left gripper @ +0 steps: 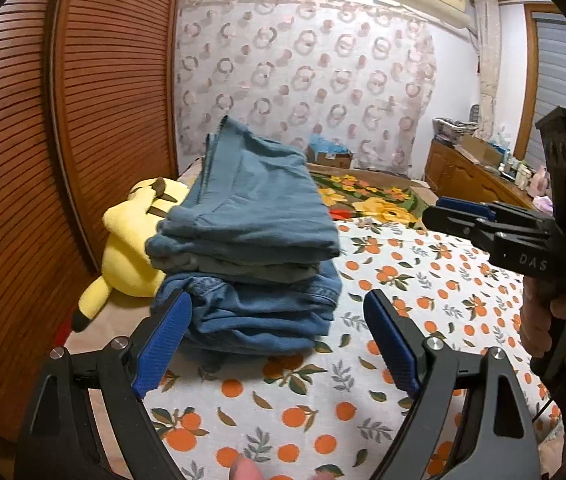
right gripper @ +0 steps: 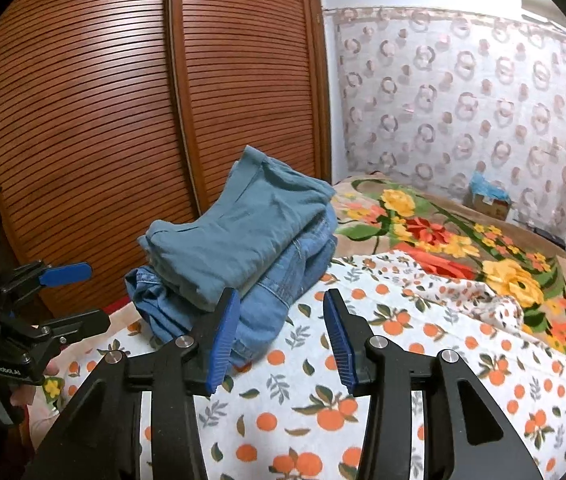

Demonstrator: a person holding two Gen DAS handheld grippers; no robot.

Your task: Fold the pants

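A stack of folded pants (left gripper: 249,248) sits on the orange-print bedsheet (left gripper: 423,300); teal-blue pants lie on top of folded blue jeans (left gripper: 267,312). The stack also shows in the right wrist view (right gripper: 235,252). My left gripper (left gripper: 277,308) is open and empty, just in front of the stack, its left pad by the jeans' edge. It also shows at the left of the right wrist view (right gripper: 77,294). My right gripper (right gripper: 281,302) is open and empty, close to the stack's right front. It appears at the right of the left wrist view (left gripper: 449,208).
A yellow plush toy (left gripper: 131,248) lies left of the stack against the wooden slatted wardrobe (left gripper: 83,120). A floral blanket (right gripper: 463,240) covers the bed's far part. A curtain (left gripper: 303,80), a cardboard box (left gripper: 329,156) and a cluttered dresser (left gripper: 479,172) stand behind.
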